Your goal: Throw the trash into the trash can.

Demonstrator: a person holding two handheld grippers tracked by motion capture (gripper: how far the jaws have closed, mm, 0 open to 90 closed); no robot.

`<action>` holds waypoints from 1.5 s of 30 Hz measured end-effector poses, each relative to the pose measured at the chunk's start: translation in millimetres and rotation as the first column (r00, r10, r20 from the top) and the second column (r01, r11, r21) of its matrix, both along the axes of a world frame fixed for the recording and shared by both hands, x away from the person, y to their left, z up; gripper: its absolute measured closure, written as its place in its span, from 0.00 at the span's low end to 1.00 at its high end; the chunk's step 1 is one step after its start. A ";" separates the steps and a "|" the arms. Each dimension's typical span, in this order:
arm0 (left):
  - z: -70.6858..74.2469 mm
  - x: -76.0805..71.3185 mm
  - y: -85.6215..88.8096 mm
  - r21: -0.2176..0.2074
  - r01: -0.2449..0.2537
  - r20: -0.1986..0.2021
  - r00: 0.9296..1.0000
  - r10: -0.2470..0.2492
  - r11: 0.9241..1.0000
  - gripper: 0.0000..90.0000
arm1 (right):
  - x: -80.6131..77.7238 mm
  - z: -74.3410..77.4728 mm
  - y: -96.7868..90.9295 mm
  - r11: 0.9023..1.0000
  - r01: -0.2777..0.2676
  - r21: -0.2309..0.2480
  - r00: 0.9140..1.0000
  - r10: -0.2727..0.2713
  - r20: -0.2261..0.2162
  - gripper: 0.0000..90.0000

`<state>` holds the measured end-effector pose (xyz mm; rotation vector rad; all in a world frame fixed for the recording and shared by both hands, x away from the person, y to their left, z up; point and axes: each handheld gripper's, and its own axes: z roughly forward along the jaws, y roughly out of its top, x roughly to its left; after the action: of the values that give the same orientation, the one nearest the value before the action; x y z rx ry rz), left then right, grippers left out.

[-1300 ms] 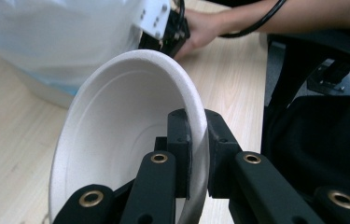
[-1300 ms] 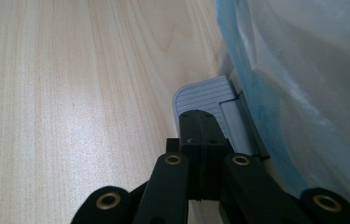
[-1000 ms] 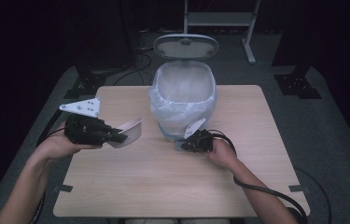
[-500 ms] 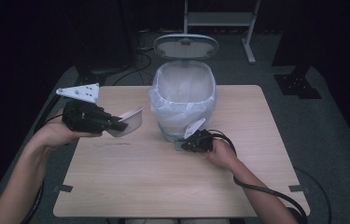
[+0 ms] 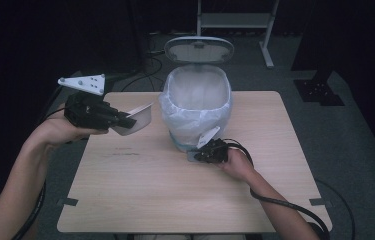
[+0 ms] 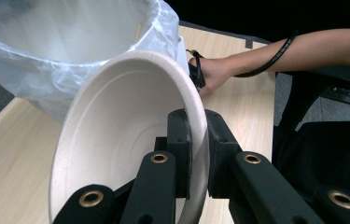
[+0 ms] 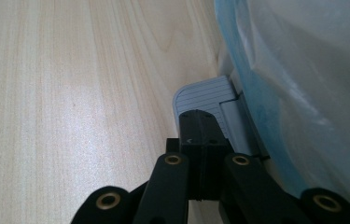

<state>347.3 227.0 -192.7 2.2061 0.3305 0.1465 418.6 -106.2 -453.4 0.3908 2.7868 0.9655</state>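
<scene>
A pale paper bowl [image 5: 140, 118] [image 6: 116, 135] hangs tilted in the air left of the bin, its open side toward the bin. My left gripper [image 5: 127, 120] [image 6: 198, 135] is shut on the bowl's rim, one pad inside and one outside. The bin [image 5: 195, 107] is lined with a white plastic bag [image 6: 46, 51], and its lid [image 5: 198, 49] stands open at the back. My right gripper [image 5: 206, 151] [image 7: 200, 126] is shut, with nothing between its jaws. Its tips rest on the bin's grey foot pedal [image 7: 205, 95] at the front of the bin.
The bin stands at the back middle of a light wooden table [image 5: 150, 200]. Cables trail from both grippers off the table's sides. A metal stand [image 5: 235, 20] and dark floor lie beyond the table.
My left gripper has lifted the bowl higher, beside the bin's rim. The right gripper has stayed on the pedal and the lid has stayed open.
</scene>
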 end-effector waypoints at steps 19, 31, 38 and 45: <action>26.5 19.5 -14.3 0.010 0.003 0.020 1.000 -0.003 1.000 0.92 | 0.5 -0.3 -0.6 1.000 -0.001 0.004 1.000 0.001 -0.001 1.00; 41.9 29.7 -26.8 0.012 0.006 0.029 1.000 -0.006 1.000 0.92 | 0.9 -0.3 -0.8 1.000 -0.003 0.006 1.000 0.003 -0.002 1.00; 48.5 37.3 -34.4 0.017 0.006 0.032 0.999 -0.006 1.000 0.92 | 0.8 -0.2 -0.6 1.000 -0.003 0.004 1.000 0.003 -0.001 1.00; 50.4 44.7 -44.1 0.012 0.011 0.026 1.000 -0.011 1.000 0.92 | 0.7 -0.4 -0.9 1.000 -0.003 0.007 1.000 0.003 0.000 1.00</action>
<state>392.0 182.8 -142.3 2.2154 0.3038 0.1720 419.3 -107.1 -453.9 0.3880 2.7857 0.9764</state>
